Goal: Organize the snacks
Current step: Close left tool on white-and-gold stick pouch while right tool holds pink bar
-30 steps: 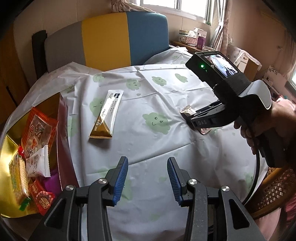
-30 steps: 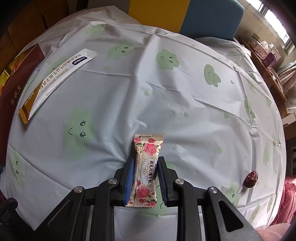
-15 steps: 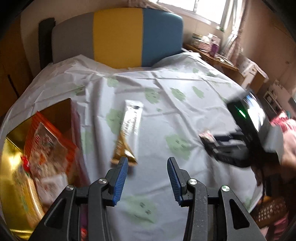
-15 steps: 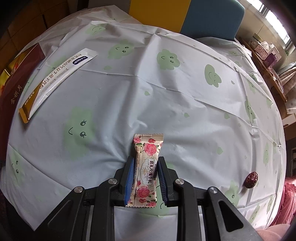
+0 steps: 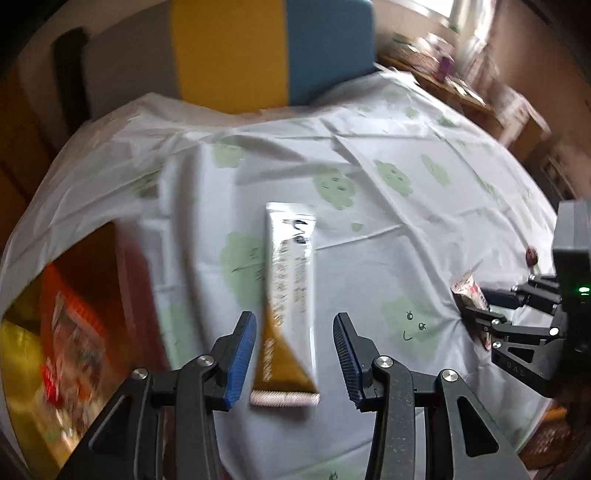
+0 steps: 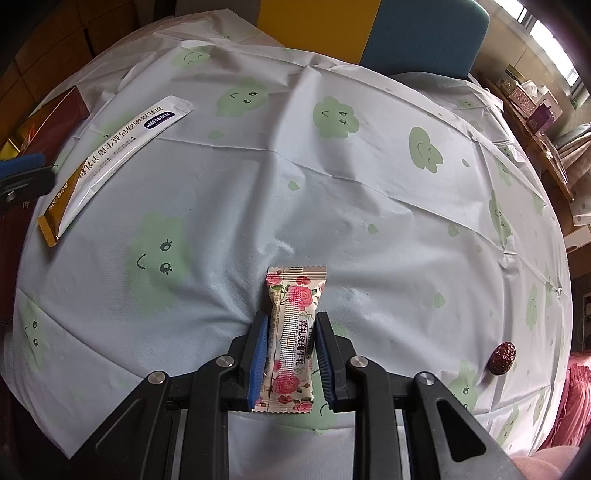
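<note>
While the right claw [image 6: 290,354] pinches a rose-print candy [image 6: 291,339], the left claw [image 5: 293,350] gapes beside a snack-filled box [image 5: 55,332].

Setting: home living or dining room. Evidence: cloud-print tablecloth [image 6: 332,192], colour-block upholstered chair [image 5: 258,51], curtained window [image 6: 554,22], cluttered wooden sideboard [image 6: 532,122].
</note>
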The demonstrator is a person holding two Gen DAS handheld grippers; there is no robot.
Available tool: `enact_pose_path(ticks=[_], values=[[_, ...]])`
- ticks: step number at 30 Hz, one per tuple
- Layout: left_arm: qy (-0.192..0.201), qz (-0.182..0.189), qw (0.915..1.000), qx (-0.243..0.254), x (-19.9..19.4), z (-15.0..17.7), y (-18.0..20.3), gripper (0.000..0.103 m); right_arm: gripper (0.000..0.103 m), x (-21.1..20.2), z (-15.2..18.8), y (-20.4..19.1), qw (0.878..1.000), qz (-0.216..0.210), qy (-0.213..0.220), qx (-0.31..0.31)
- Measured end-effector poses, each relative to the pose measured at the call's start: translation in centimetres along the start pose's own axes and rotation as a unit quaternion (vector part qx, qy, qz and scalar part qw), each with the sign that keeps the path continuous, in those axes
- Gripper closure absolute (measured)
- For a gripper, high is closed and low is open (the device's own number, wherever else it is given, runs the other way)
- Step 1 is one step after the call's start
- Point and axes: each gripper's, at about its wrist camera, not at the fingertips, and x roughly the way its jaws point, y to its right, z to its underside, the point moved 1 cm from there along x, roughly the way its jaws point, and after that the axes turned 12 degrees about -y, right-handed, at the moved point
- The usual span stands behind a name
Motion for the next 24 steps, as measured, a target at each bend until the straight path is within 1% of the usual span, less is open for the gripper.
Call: enact_pose_path(ticks=[1,3,6,9,10,11,15,18,20,24], values=[[-0.005,-0.011,0.9999,0.005,0.6,-0.4,0.2,0.059,0.077,0.0,0.0,0.0,1.000,0.000,0.000,0.000],[-0.020,-0.014,0.9997,0.008,1.7,-1.1,0.3,0.059,0.077,0.0,0.0,0.0,1.000,0.000,0.000,0.000],[-0.032,-0.025,0.9992,0.003,3.2,-2.1,0.2,0.059,0.077,0.0,0.0,0.0,1.000,0.000,0.000,0.000],[-0.047,-0.021,0.9986,0.002,4.7,-2.6,0.2,0.059,0.077,0.1,0.0,0.0,1.000,0.001,0.000,-0.001],[-0.038,-0.026,0.9989,0.004,4.6,-2.5,0.4,0.061,0.077,0.1,0.0,0.0,1.000,0.001,0.000,-0.002],[-0.034,-0.030,0.9989,0.008,4.6,-2.5,0.6,0.067,0.077,0.1,0.0,0.1,1.000,0.001,-0.001,-0.003],[-0.018,-0.042,0.9989,0.011,4.5,-2.0,1.2,0.074,0.077,0.0,0.0,-0.2,1.000,0.003,-0.001,-0.006],[-0.005,-0.060,0.9981,0.011,4.4,-1.7,1.9,0.080,0.077,0.0,0.0,-0.3,1.000,0.004,-0.001,-0.007],[0.004,-0.068,0.9977,0.003,3.8,-1.1,2.2,0.080,0.077,0.0,0.0,-0.2,1.000,0.004,0.000,-0.007],[0.040,-0.054,0.9977,-0.006,1.4,0.9,3.0,0.080,0.077,0.0,0.1,-0.1,1.000,-0.001,0.000,-0.006]])
